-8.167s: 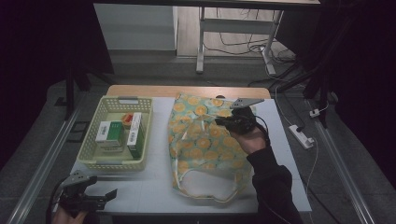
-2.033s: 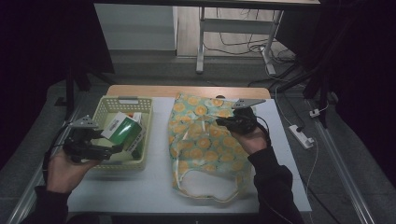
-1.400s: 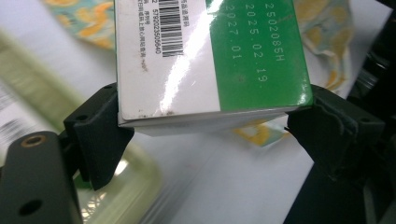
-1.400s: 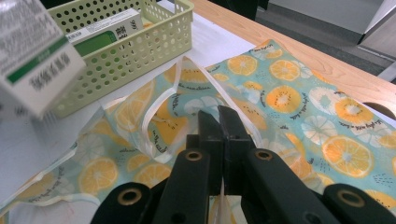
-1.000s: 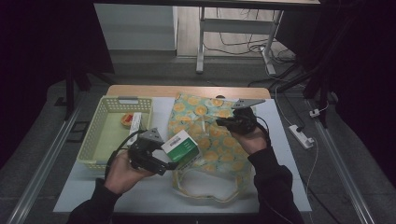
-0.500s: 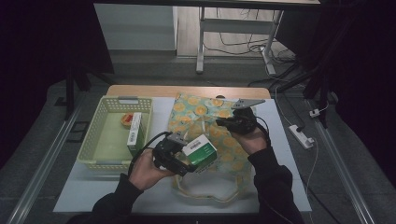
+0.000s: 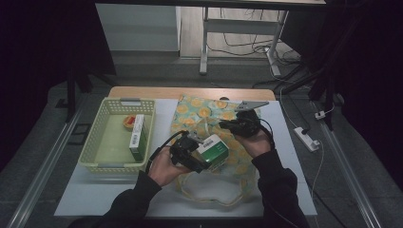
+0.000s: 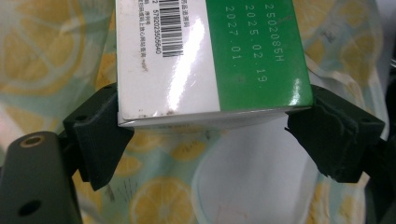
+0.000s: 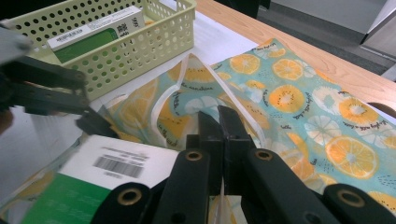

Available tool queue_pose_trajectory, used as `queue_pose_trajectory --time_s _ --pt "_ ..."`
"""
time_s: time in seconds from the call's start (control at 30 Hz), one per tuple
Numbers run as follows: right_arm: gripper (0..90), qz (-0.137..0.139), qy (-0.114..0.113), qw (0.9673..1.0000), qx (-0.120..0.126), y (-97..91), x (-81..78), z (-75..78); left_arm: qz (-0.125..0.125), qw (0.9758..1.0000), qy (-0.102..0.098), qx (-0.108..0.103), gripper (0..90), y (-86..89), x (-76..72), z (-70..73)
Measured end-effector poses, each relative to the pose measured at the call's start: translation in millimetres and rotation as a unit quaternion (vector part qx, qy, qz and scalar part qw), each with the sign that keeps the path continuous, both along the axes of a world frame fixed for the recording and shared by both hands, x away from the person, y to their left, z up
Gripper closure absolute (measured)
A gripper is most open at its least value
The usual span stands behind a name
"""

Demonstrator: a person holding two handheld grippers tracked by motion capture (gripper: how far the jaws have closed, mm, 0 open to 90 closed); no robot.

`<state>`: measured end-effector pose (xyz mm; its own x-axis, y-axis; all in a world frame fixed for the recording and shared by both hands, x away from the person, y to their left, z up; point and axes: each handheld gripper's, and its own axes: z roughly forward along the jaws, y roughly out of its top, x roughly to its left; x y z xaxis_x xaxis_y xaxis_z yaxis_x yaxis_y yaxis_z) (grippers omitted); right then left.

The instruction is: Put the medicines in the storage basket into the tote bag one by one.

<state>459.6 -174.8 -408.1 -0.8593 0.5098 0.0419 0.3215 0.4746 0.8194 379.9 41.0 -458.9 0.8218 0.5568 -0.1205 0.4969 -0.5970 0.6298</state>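
High view, left to right: yellow basket (image 7: 97,156) containing an upright box (image 7: 138,137) and a tape roll (image 7: 128,122); left gripper (image 7: 192,156) clamping a green-and-white carton (image 7: 213,148) over the citrus-print bag (image 7: 204,111); right gripper (image 7: 237,126) pinched shut on the bag's edge.

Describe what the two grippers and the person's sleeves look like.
Both are black two-jaw tools. The left gripper has chunky, blocky black pads, a metal arm with round screw holes, and a black cable trailing off it. The right gripper has narrow black jaws on hinged arms with brass-coloured pivot holes, and a grey three-cornered plate on top. The person wears dark long sleeves; the hands are bare.
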Motion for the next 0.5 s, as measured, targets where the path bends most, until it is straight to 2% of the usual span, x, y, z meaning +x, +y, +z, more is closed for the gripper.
queue_pose_trajectory --time_s 0.3,0.5 --pt "89.5 0.001 0.000 1.0000 -0.001 0.0 -0.2 -0.1 0.014 0.9999 0.006 0.005 15.4 -9.0 19.2 -11.3" --pt "89.6 0.000 0.000 1.0000 -0.002 -0.2 0.4 -0.8 0.027 0.9996 0.002 0.006 15.3 -13.0 28.9 -16.0"
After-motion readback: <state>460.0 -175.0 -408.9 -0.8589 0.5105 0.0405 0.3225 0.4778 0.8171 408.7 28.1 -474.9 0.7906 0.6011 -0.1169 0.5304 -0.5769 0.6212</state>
